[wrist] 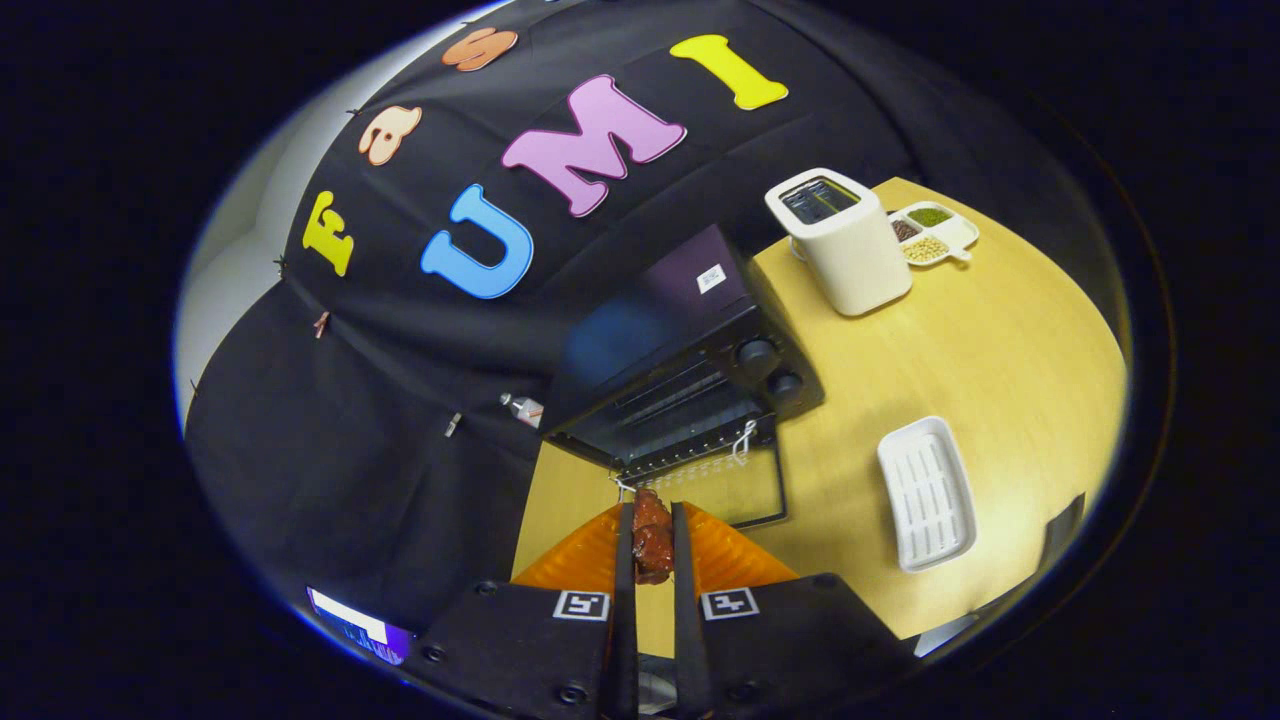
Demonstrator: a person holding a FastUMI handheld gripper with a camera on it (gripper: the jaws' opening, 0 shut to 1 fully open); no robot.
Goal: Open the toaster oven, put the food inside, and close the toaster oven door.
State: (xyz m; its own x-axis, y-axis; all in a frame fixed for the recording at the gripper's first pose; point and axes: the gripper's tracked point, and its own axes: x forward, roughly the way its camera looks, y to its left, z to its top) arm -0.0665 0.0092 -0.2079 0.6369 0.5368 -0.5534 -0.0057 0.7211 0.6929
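Note:
My gripper (pixel 652 535) is shut on a dark red piece of food (pixel 652 540), which sticks out between the two fingertips. Just ahead of the fingers stands the black toaster oven (pixel 680 350) on the wooden table (pixel 1000 350). Its glass door (pixel 735 485) lies folded down flat toward me, and the dark cavity with a wire rack (pixel 665 400) is open. Two round knobs (pixel 770 365) sit on the oven's right side. The food hangs above the near edge of the lowered door.
A white ribbed tray (pixel 927 492) lies on the table to the right of the oven door. Farther back stand a white pop-up toaster (pixel 840 240) and a white divided dish of beans (pixel 930 232). A small bottle (pixel 522 407) lies left of the oven.

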